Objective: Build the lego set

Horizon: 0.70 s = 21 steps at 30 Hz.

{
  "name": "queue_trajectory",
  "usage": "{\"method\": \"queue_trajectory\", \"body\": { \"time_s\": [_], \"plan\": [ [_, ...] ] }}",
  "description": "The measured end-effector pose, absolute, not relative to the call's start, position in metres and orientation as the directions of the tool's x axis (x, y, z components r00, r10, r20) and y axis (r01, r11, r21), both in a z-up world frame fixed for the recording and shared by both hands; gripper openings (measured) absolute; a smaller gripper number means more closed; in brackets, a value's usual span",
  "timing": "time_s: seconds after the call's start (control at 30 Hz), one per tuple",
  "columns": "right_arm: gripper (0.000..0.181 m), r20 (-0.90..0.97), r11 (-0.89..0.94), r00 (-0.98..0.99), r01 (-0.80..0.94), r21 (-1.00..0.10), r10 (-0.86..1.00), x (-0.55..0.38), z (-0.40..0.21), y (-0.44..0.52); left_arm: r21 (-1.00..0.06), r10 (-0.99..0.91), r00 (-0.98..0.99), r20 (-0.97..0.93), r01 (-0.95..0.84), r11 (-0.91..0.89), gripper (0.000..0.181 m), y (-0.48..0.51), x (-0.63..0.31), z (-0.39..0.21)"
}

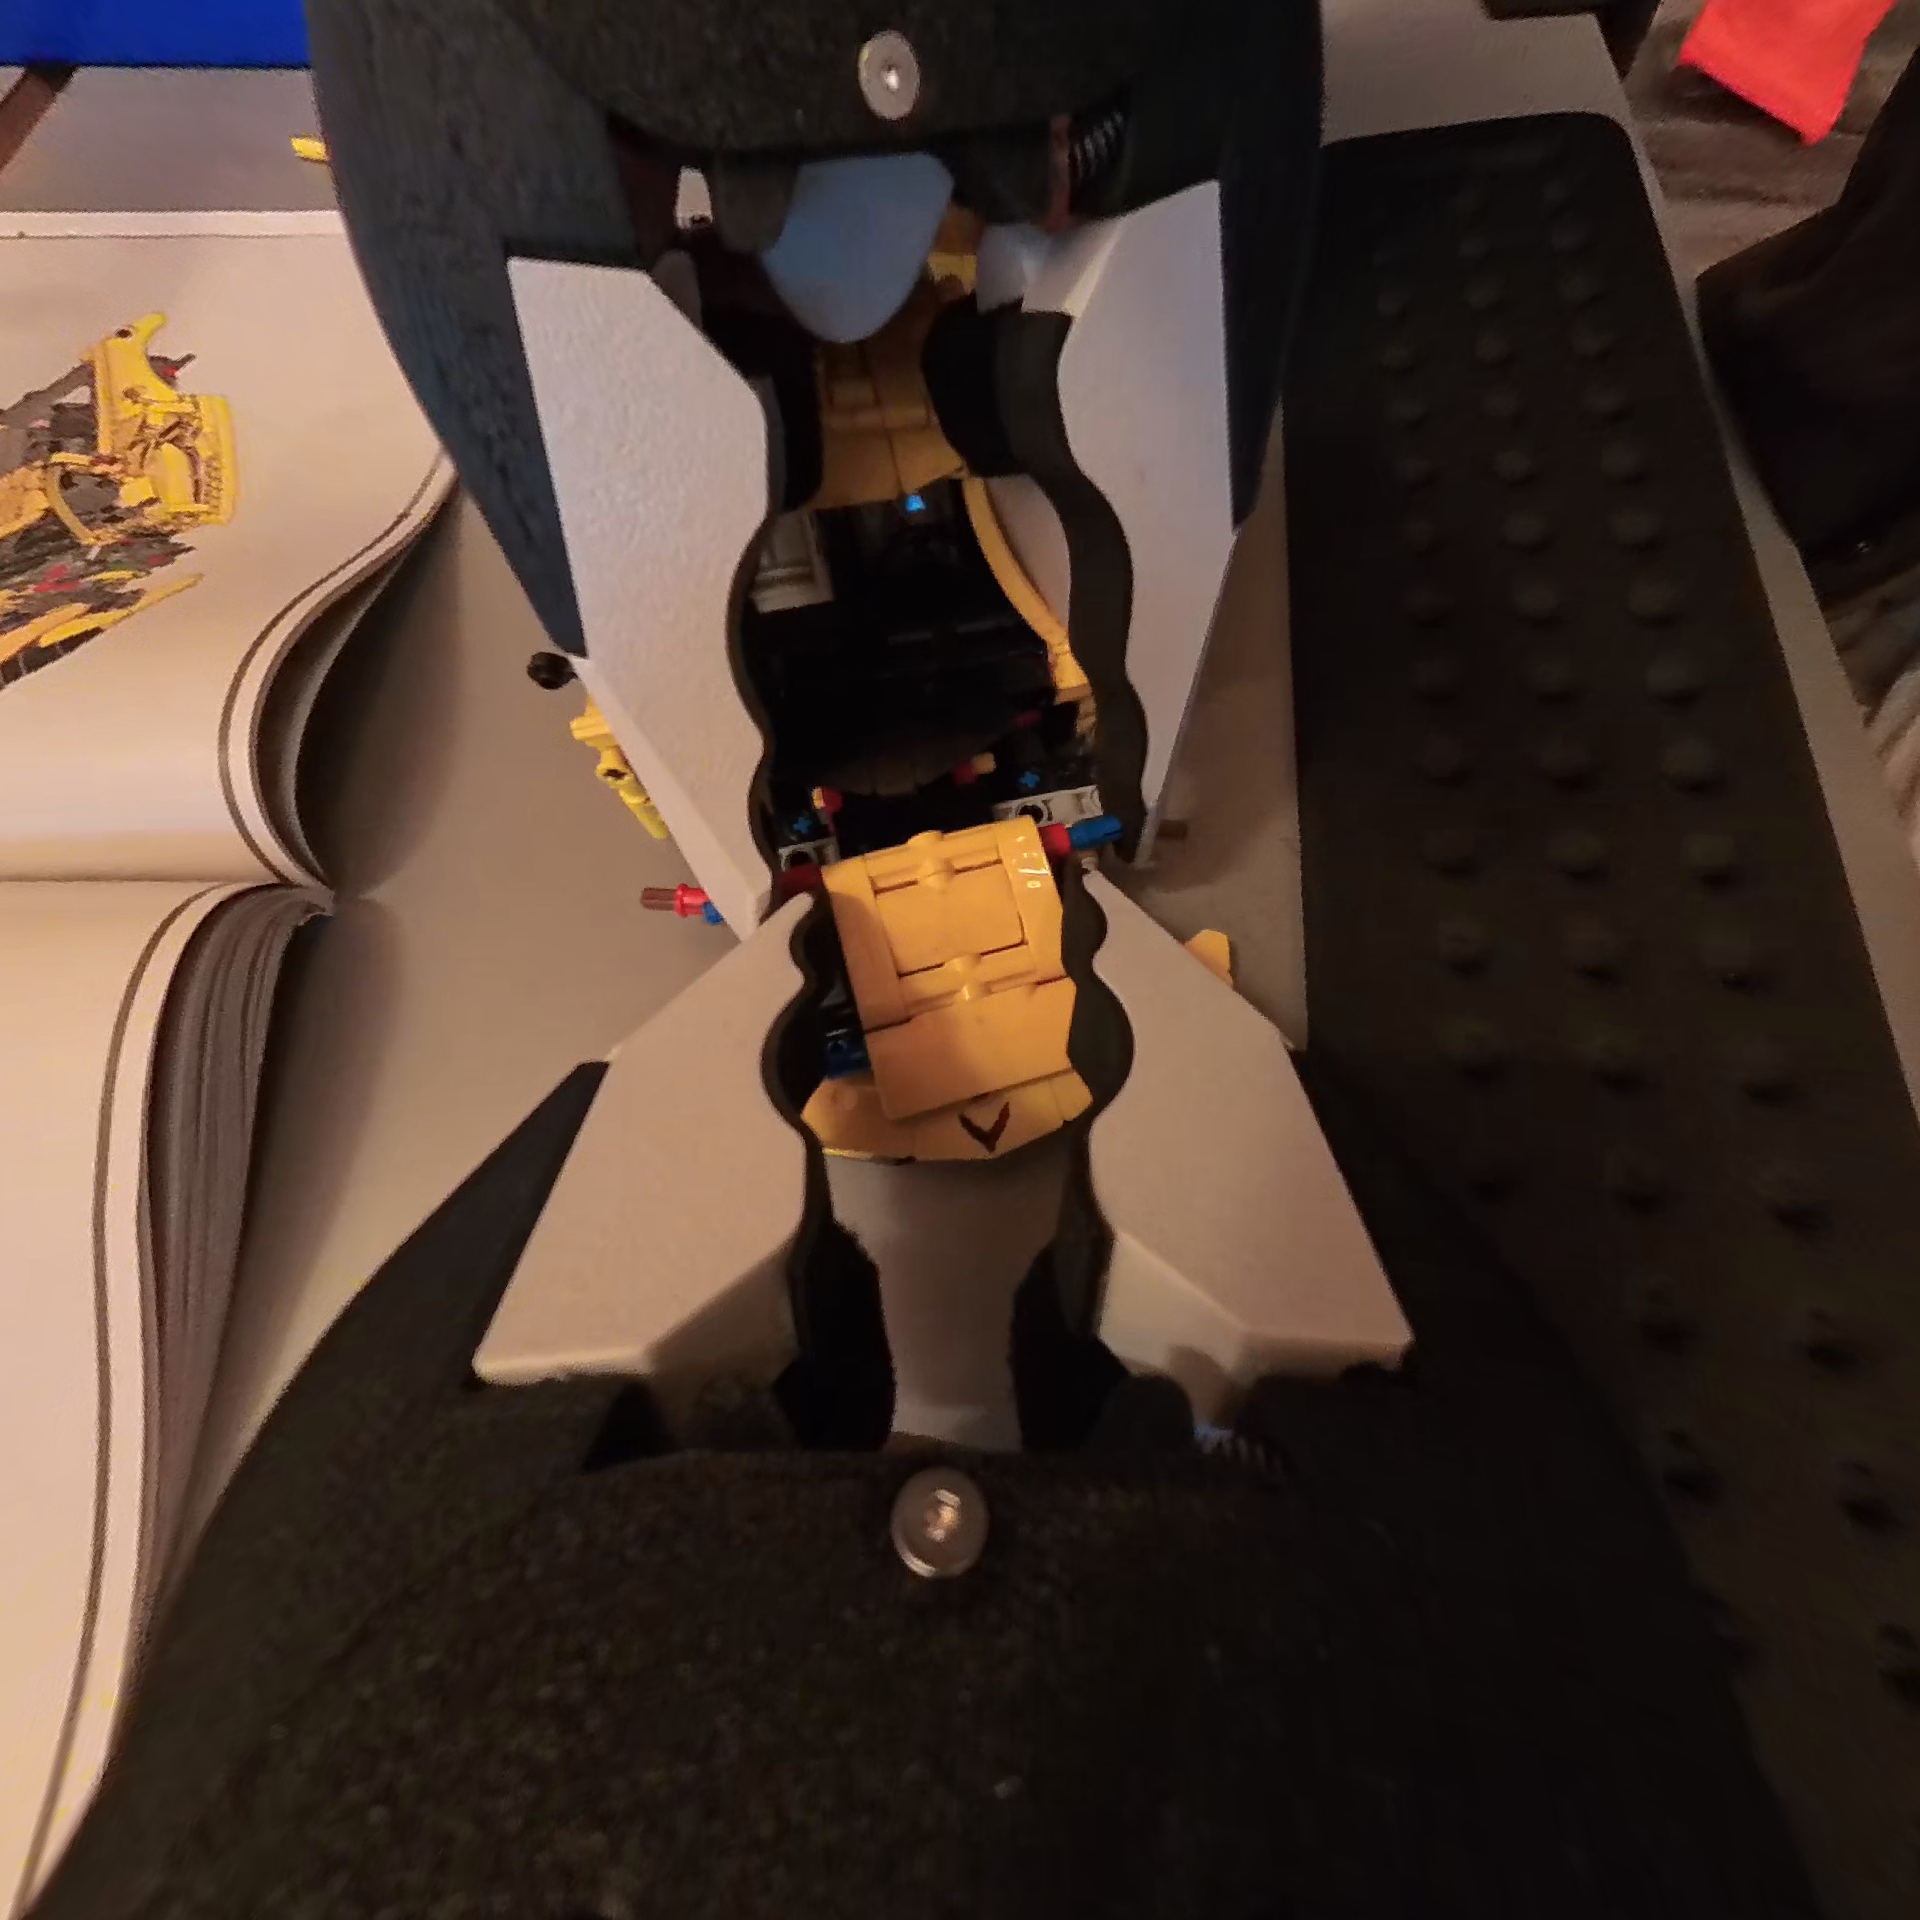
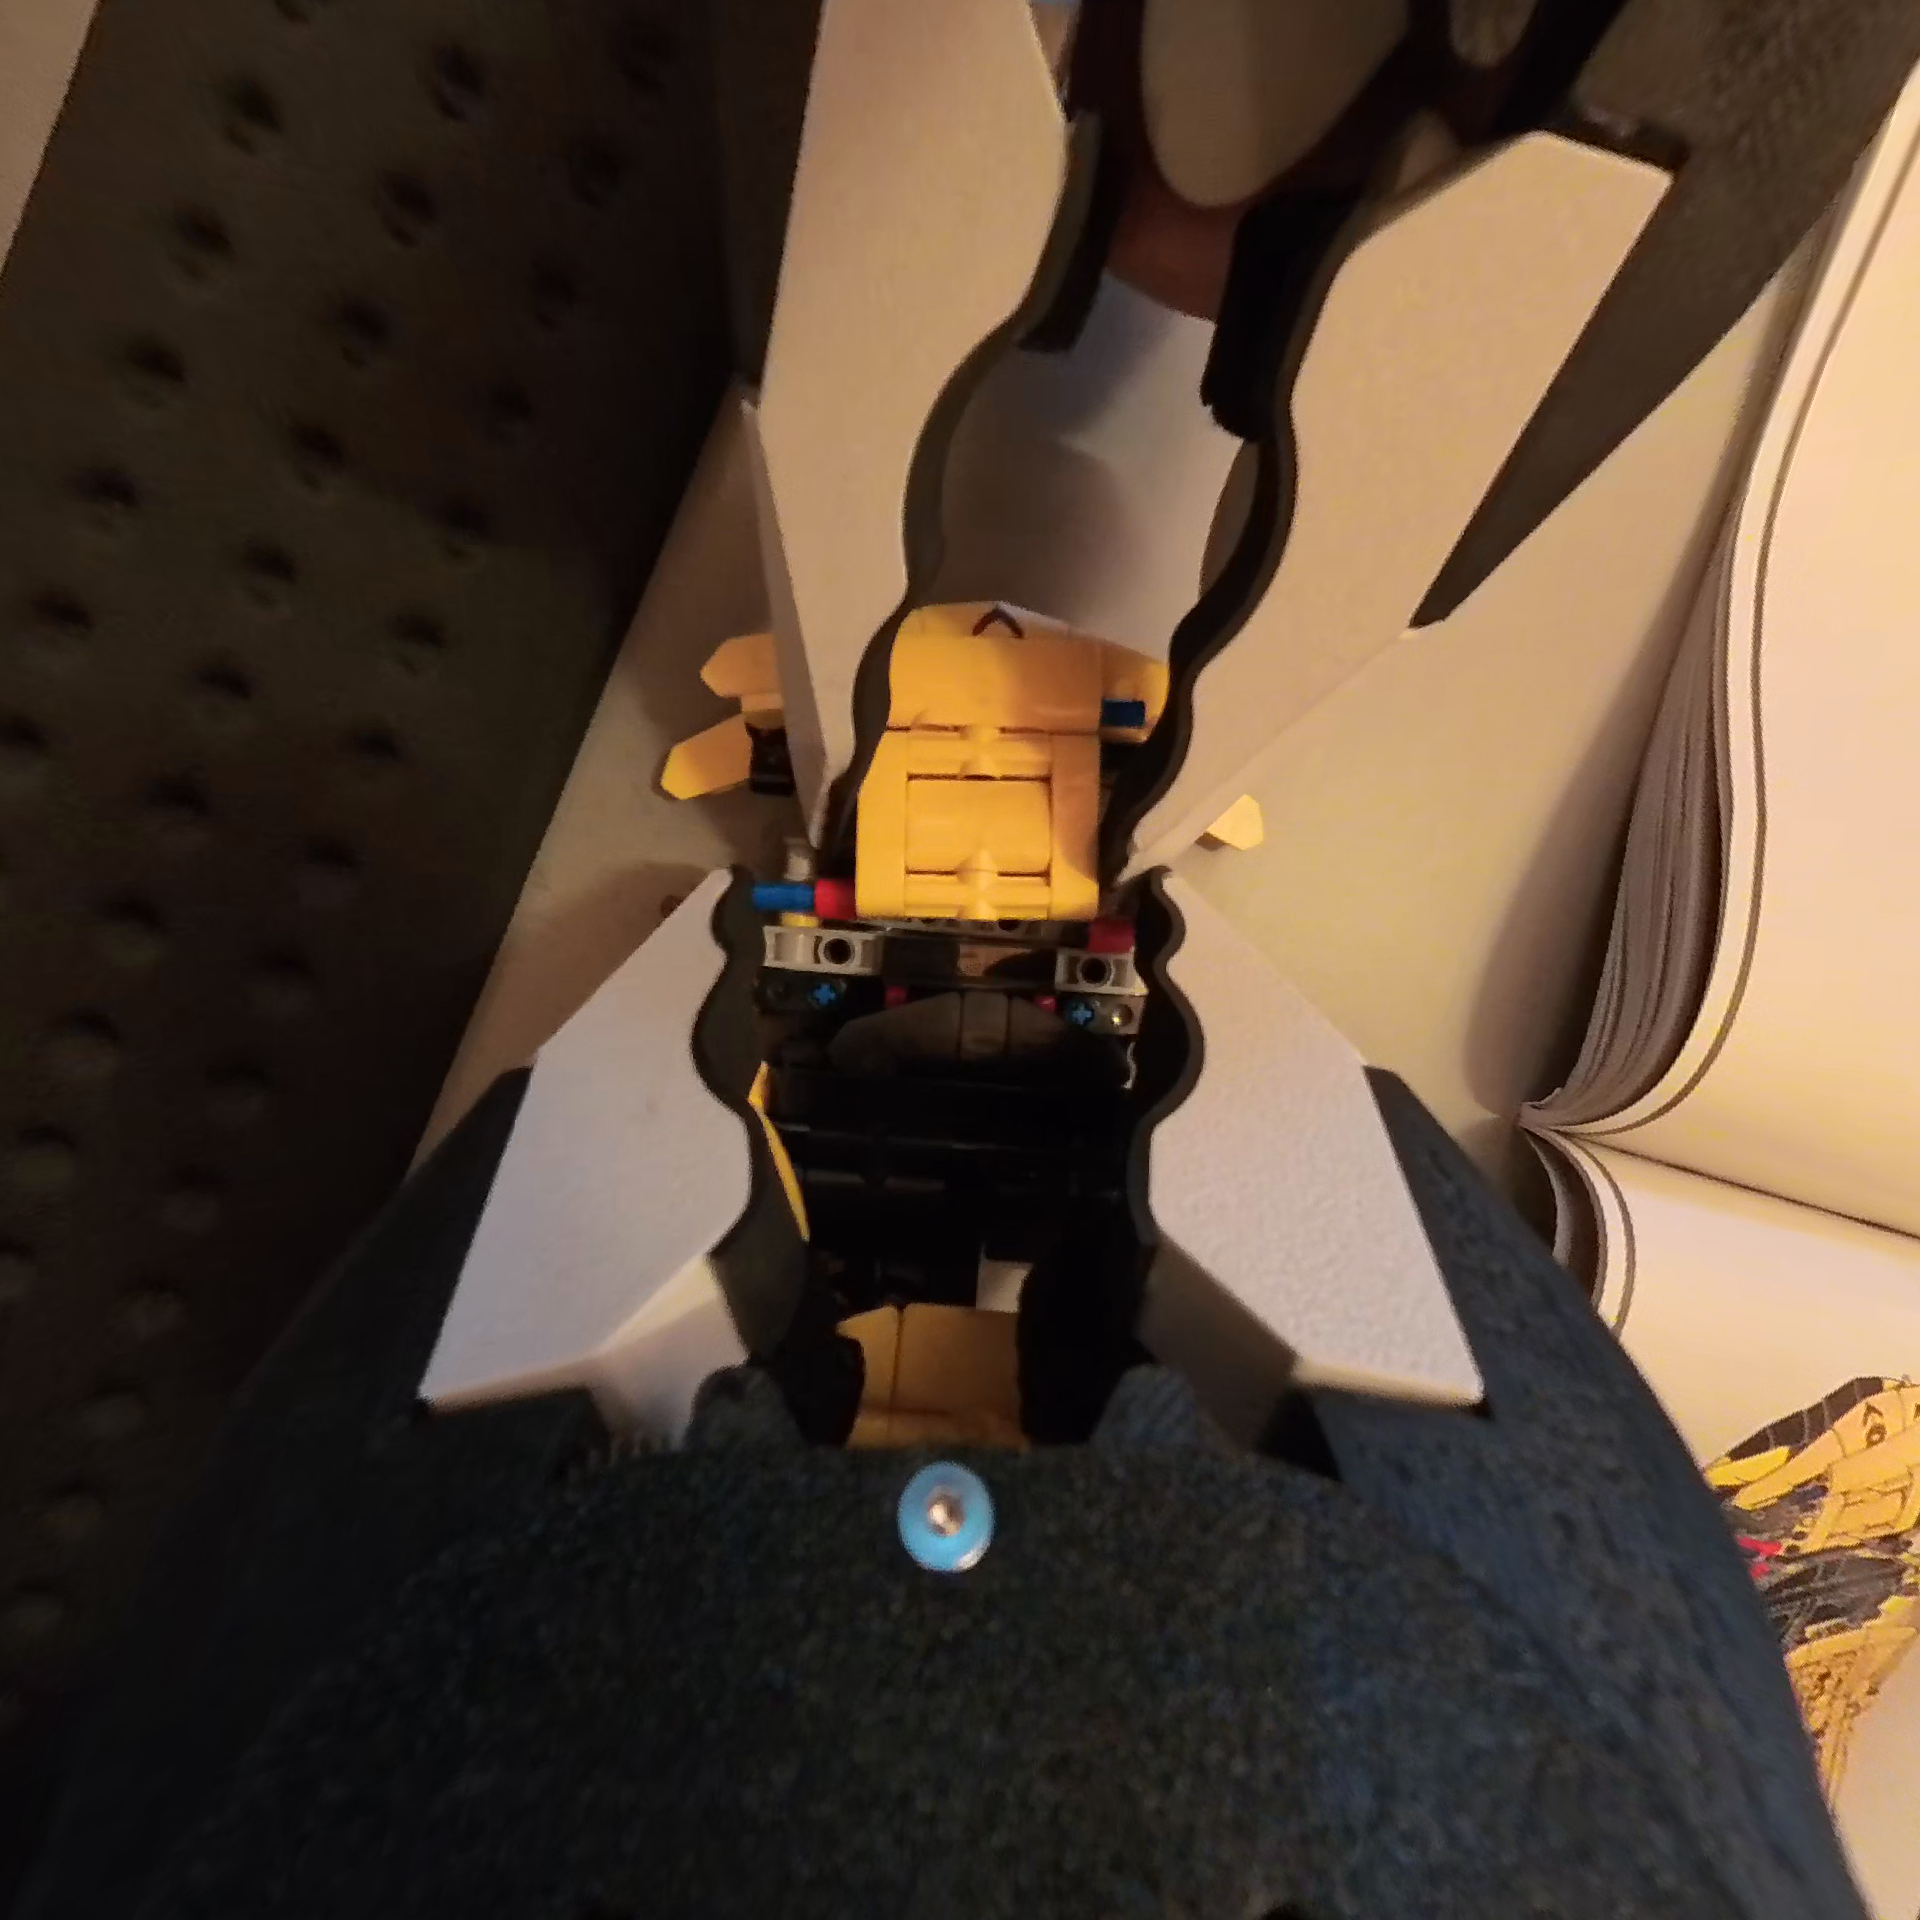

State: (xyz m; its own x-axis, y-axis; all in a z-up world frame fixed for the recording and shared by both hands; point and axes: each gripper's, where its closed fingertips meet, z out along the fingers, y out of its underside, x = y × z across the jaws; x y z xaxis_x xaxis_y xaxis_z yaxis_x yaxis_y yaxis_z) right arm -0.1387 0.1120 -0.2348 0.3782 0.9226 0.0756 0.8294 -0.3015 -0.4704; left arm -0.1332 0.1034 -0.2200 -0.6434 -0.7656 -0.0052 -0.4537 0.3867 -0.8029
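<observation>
While both grippers face each other nose to nose over the table, the lego model hangs between them, a long yellow and black car-like build. The left gripper has its jaws drawn in on the yellow nose end, the wavy black pads pressing both flanks, and the right gripper is closed the same way round the black middle and rear section, its tips almost meeting those of the left. The likeliest trouble, as I judge it, is a twist or pull between the two holds: the yellow nose block sits at a slight skew to the black frame, and any uneven push could pop it off its pins or shed the small yellow side panels that stick out past the fingers. The red and blue pins jut out at the joint just beside the fingertips and could catch on the pads. Room is tight. An open instruction book lies close on one side, its thick page edge curling up near the fingers, and a dark studded mat runs along the other, leaving only a narrow strip of pale table below. Loose parts, a yellow piece and a red-tipped pin, lie just under the right gripper's finger.
</observation>
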Motion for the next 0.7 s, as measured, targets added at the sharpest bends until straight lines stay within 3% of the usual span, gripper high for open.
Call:
{"method": "queue_trajectory", "body": {
  "time_s": [0.47,0.6,0.7],
  "plan": [
    [0.071,0.043,-0.317,0.387,0.810,-0.493,0.921,-0.139,-0.232,0.111,-0.817,-0.772,-0.636,-0.008,-0.441,0.372,0.044,0.102,-0.133,-0.219],
    [0.083,-0.006,-0.316,0.361,0.811,-0.493,0.933,-0.142,-0.230,0.106,-0.823,-0.789,-0.615,0.014,-0.455,0.340,0.044,0.102,-0.133,-0.218],
    [0.105,-0.154,-0.400,0.379,0.749,-0.528,0.913,-0.150,-0.217,0.096,-0.835,-0.802,-0.597,-0.023,-0.430,0.343,0.046,0.104,-0.134,-0.214]
  ]
}}
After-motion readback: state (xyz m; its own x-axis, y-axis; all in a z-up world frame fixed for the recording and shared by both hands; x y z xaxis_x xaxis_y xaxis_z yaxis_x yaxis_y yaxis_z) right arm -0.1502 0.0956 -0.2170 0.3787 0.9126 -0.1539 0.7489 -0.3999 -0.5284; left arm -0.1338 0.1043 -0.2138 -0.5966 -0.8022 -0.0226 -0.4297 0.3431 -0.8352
